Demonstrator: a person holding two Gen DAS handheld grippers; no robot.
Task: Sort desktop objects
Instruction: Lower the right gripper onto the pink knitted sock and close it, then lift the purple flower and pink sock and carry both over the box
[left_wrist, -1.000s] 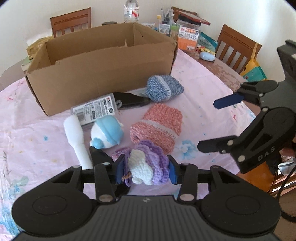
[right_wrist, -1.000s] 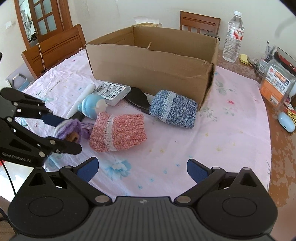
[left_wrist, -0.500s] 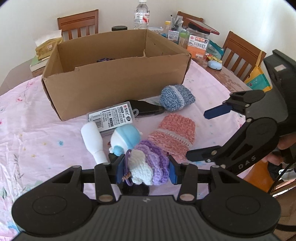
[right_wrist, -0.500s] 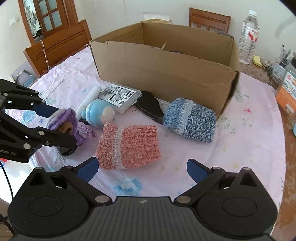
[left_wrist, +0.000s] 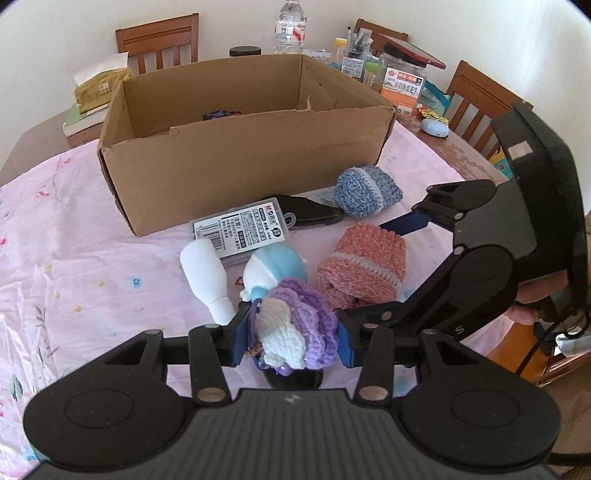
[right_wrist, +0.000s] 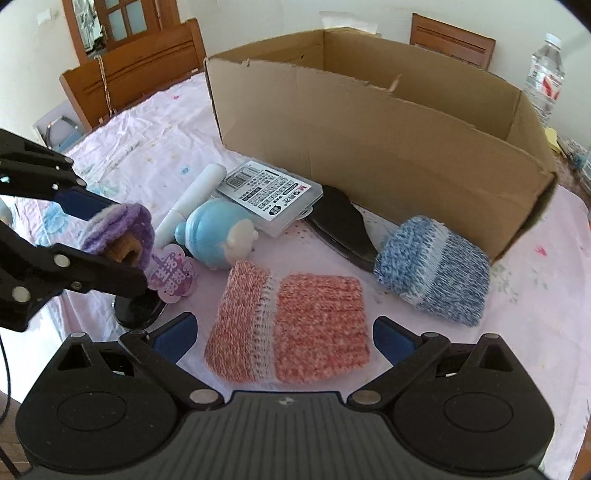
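My left gripper (left_wrist: 291, 338) is shut on a purple and white crocheted toy (left_wrist: 295, 332), held above the pink tablecloth; it shows in the right wrist view (right_wrist: 122, 236) with a pink tag. My right gripper (right_wrist: 282, 338) is open, its jaws either side of a pink knitted pouch (right_wrist: 291, 332), also in the left wrist view (left_wrist: 362, 269). A blue knitted pouch (right_wrist: 432, 273), a light blue round toy (right_wrist: 218, 236), a white bottle (right_wrist: 192, 195), a clear plastic case (right_wrist: 273, 192) and a black flat object (right_wrist: 343, 229) lie before the open cardboard box (left_wrist: 243, 158).
A dark object (left_wrist: 221, 114) lies inside the box. A black round base (right_wrist: 136, 310) sits under the held toy. Behind the box stand a water bottle (left_wrist: 290, 26), jars and stationery (left_wrist: 402, 85), a tissue pack (left_wrist: 99, 86) and wooden chairs (left_wrist: 159, 44).
My left gripper has lifted the purple toy higher and closer to the box. My right gripper has moved forward and down, so the pink pouch now lies between its open jaws.
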